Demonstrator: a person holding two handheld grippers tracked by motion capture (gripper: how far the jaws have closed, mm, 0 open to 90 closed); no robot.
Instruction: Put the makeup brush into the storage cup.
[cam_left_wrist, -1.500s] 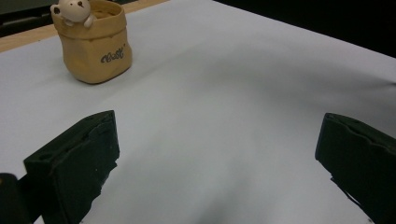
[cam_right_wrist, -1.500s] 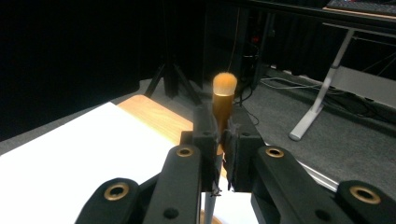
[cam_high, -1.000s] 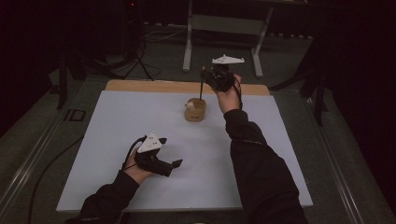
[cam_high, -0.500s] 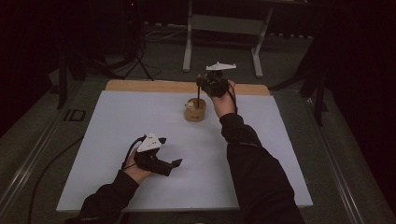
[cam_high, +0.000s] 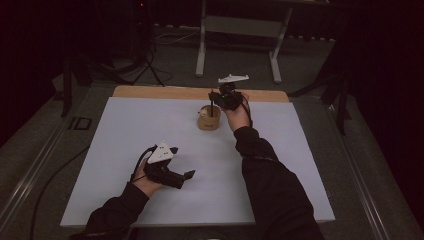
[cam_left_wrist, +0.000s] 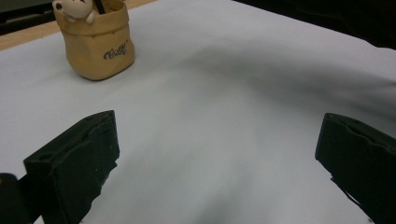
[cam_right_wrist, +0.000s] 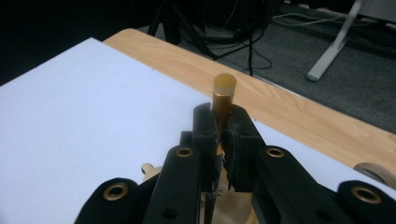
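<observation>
Pen (cam_right_wrist: 223, 95) clamped upright between the closed jaws of the right gripper (cam_right_wrist: 223, 135), directly above the tan holder (cam_high: 208, 118).

Its gold, capped end is seen rising past the pads, while its dark shaft is lowered into the holder at the far middle of the white table (cam_high: 120, 130). The left gripper (cam_left_wrist: 219, 154) is held near the table's front, well apart from the holder, with its jaws spread wide and nothing between them. A small bear figure (cam_left_wrist: 70, 9) is seen at the holder's rim.

Holder (cam_high: 208, 119) far-centre on table (cam_high: 125, 130); pen (cam_right_wrist: 223, 100) upright in it.
</observation>
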